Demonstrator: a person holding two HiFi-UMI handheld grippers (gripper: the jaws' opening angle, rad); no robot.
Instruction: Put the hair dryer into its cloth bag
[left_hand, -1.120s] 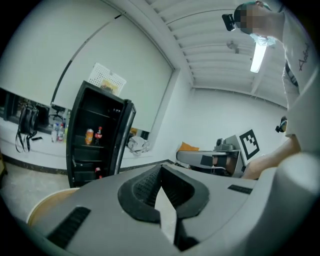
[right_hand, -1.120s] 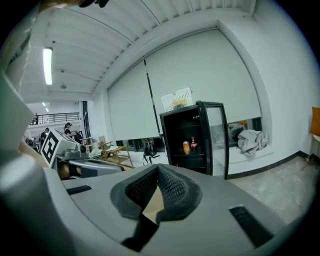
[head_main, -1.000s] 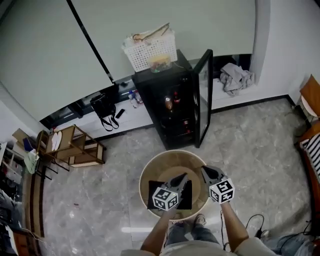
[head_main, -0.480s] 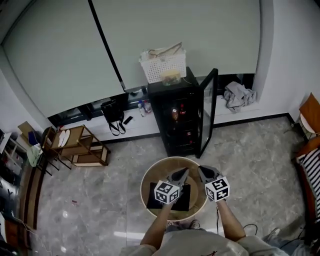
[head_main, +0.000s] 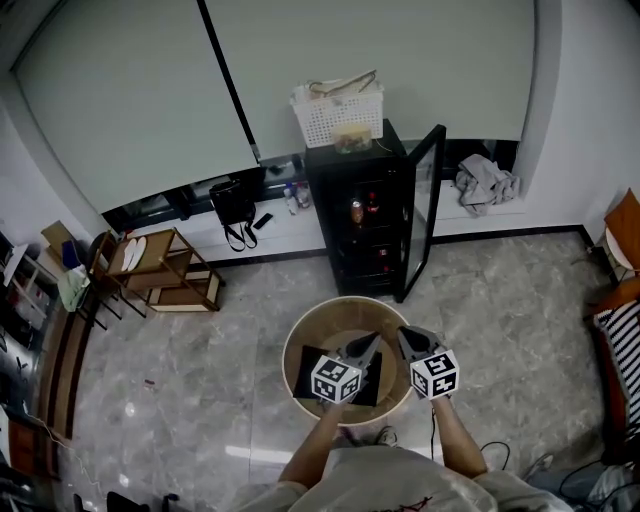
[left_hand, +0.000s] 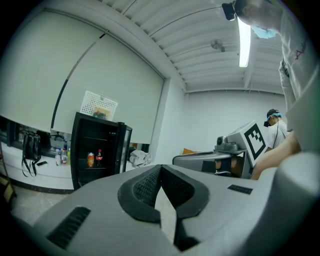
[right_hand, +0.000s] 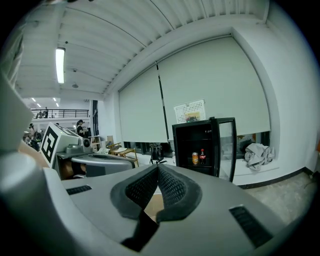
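Left gripper (head_main: 367, 343) and right gripper (head_main: 404, 336), jaws together and empty, hover over round table (head_main: 297, 338); black cloth bag (head_main: 307, 369) lies on it beneath the left; hair dryer unseen, likely already inside.

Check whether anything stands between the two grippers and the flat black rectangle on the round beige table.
Nothing visible does. The left gripper and right gripper, both shut and empty, hang above the round beige table. The flat black rectangle, likely the cloth bag, lies uncovered beneath the left one.
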